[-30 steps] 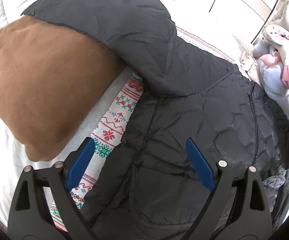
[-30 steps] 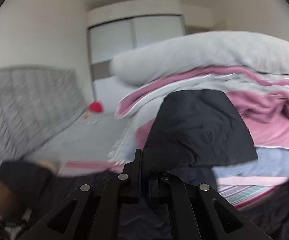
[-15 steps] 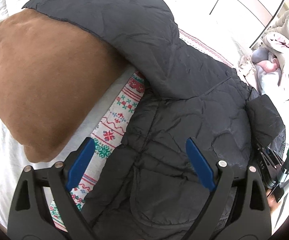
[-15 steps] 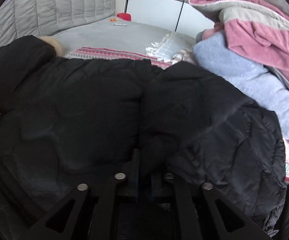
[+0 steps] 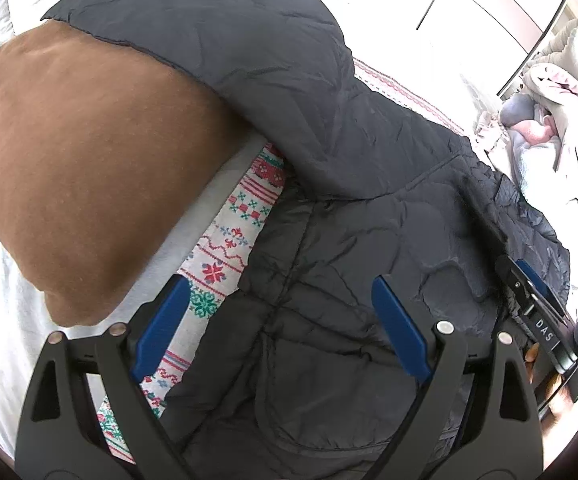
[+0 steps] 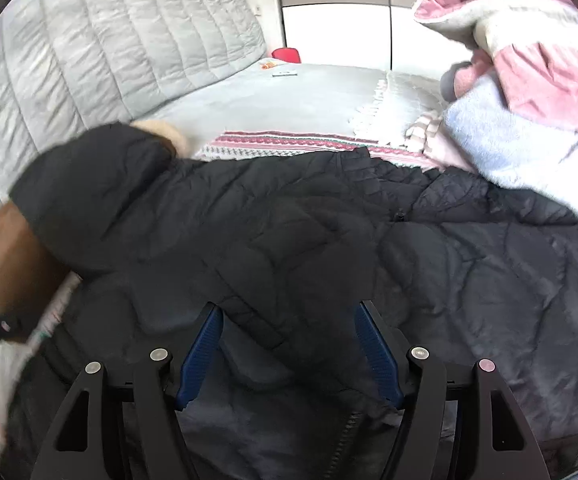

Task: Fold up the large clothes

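Note:
A large black quilted jacket (image 5: 369, 208) lies spread on the bed, its hood with brown fur lining (image 5: 81, 168) turned out at the left. It also fills the right wrist view (image 6: 329, 240). My left gripper (image 5: 281, 312) is open and empty just above the jacket's body. My right gripper (image 6: 289, 344) is open over a folded-in part of the jacket, holding nothing; it also shows at the right edge of the left wrist view (image 5: 529, 292).
A patterned red, green and white blanket (image 5: 229, 240) lies under the jacket. A pile of pink, white and blue bedding (image 6: 521, 80) sits at the right. A grey quilted headboard (image 6: 109, 48) and white wardrobe doors (image 6: 337, 28) stand behind.
My right gripper carried the jacket's sleeve over onto the body, lowered it and opened, letting it go. My left gripper has stayed open in place.

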Demonstrator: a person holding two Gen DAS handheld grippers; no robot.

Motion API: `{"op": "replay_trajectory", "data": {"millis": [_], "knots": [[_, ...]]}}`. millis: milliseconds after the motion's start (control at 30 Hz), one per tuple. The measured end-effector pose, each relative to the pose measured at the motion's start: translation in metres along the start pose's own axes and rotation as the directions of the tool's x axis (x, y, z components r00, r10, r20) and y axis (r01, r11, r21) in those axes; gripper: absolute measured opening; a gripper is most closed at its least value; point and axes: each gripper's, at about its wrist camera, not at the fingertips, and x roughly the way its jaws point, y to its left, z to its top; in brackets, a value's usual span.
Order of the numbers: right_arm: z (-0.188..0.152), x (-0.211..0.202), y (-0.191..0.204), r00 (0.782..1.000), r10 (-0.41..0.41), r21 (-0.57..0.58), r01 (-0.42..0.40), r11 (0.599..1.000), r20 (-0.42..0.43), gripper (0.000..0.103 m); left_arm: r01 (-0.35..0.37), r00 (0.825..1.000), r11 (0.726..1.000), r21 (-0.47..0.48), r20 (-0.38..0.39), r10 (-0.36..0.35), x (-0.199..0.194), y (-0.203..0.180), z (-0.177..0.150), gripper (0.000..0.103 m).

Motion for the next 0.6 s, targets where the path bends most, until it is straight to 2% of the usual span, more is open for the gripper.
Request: {"op": "replay_trajectory", "data": {"millis": [100,200,300,400,467,533,600], "knots": [[0.003,0.008,-0.012,0.997,0.067,0.075,-0.064,0.995,-0.035,0.069,0.004,1.0,1.0,-0.006,0.005,-0.004,-0.001,0.002,0.0,0.092],[-0.004,0.036,-0.023,0.989,0.049,0.108,-0.034,0.994,-0.137,0.069,0.005,1.0,1.0,-0.002,0.008,-0.005,-0.002,0.002,-0.001,0.092],[-0.006,0.034,-0.025,0.988,0.091,0.138,-0.074,0.988,-0.123,0.069,0.007,1.0,1.0,0.01,0.008,-0.007,-0.003,0.0,-0.002,0.092],[-0.001,0.014,-0.034,0.977,0.198,0.212,-0.178,0.961,-0.075,0.069,0.001,1.0,1.0,0.009,0.016,-0.001,-0.004,0.0,-0.001,0.092],[0.0,-0.003,-0.041,0.98,0.191,0.21,-0.176,0.962,-0.049,0.069,-0.002,1.0,1.0,0.009,0.017,0.002,-0.004,0.0,-0.001,0.092],[0.002,-0.02,-0.052,0.989,0.143,0.196,-0.133,0.971,-0.033,0.069,-0.003,1.0,1.0,0.009,0.018,0.003,-0.004,0.0,-0.001,0.092],[0.002,-0.037,-0.083,0.998,0.065,0.221,-0.063,0.973,-0.005,0.069,-0.005,1.0,1.0,0.009,0.02,0.005,-0.004,-0.001,-0.001,0.092]]}}
